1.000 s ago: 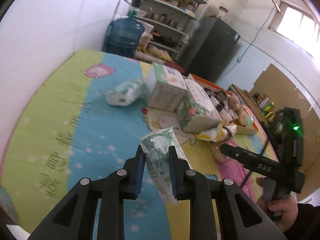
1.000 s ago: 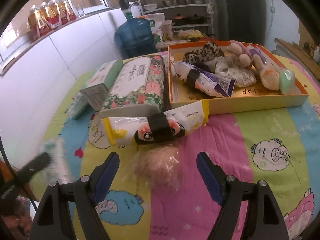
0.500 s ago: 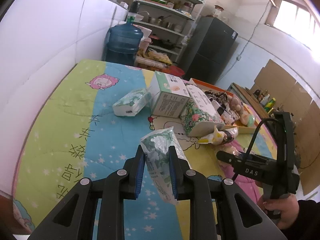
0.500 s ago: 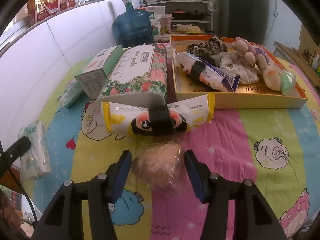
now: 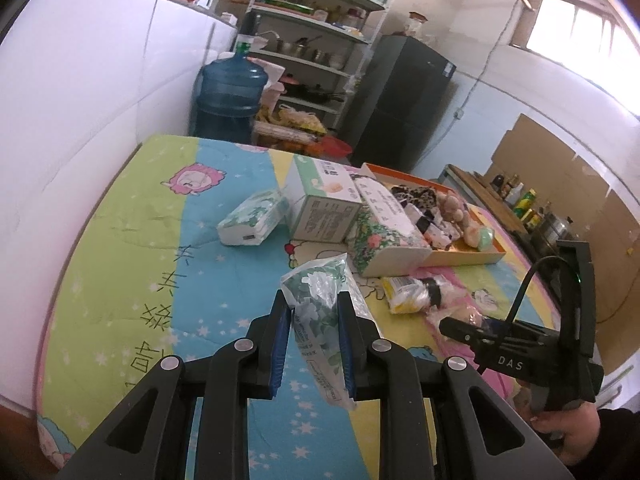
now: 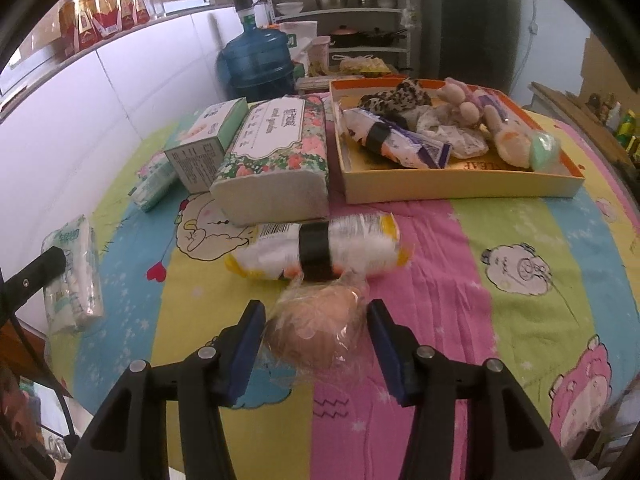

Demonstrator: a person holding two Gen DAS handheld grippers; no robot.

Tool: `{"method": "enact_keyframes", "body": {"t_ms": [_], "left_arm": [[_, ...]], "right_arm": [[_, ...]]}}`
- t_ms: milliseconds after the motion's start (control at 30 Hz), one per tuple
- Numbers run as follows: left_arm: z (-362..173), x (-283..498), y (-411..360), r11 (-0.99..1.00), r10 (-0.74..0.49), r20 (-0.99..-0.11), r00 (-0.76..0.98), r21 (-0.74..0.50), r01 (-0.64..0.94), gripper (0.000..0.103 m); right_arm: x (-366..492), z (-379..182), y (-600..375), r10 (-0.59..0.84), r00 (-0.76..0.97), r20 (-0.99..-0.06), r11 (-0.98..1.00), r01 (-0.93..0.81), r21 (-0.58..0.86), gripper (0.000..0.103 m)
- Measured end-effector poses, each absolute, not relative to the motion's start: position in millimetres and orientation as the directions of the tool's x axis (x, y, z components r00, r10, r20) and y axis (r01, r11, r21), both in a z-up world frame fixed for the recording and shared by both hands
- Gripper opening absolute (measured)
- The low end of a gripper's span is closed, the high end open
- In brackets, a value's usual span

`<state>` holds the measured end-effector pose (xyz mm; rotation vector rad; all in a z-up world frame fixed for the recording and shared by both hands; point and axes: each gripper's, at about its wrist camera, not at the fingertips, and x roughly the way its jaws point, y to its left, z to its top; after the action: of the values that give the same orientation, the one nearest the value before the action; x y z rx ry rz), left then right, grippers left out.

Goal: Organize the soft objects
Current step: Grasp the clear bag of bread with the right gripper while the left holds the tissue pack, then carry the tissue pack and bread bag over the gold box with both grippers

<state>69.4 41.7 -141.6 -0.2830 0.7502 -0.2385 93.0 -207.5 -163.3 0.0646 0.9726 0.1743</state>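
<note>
Straddling the bagged bun on the quilt, my right gripper seems not yet closed; squeeze gently. My left gripper clamps a tissue pack.

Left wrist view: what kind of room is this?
Likely a home kitchen or utility room: a metal shelf rack of pots and bowls, a large blue water jug and a dark tall refrigerator stand behind the cartoon-print padded mat.

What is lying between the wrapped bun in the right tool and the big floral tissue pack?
In the right wrist view, a yellow-and-white packet with a black band lies across between the wrapped bun and the floral tissue pack.
</note>
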Motion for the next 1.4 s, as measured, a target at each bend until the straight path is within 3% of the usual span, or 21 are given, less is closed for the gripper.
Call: {"method": "enact_keyframes", "body": {"t_ms": [600,1400], "left_arm": [[-124,68,18,0.912,-0.397,-0.606,0.689,-0.342,0.224,0.023],[-97,129,-108,0.843,-0.536,-0.584,0.61,-0.329,0.426,0.023]], "right_arm": [[59,-124,-240,0.141,0.633,-0.762,0.986,-0.02,0.166,0.053],[75,-81,-340,0.067,0.725,-0.686,0.971,0.112,0.213,0.053]]}}
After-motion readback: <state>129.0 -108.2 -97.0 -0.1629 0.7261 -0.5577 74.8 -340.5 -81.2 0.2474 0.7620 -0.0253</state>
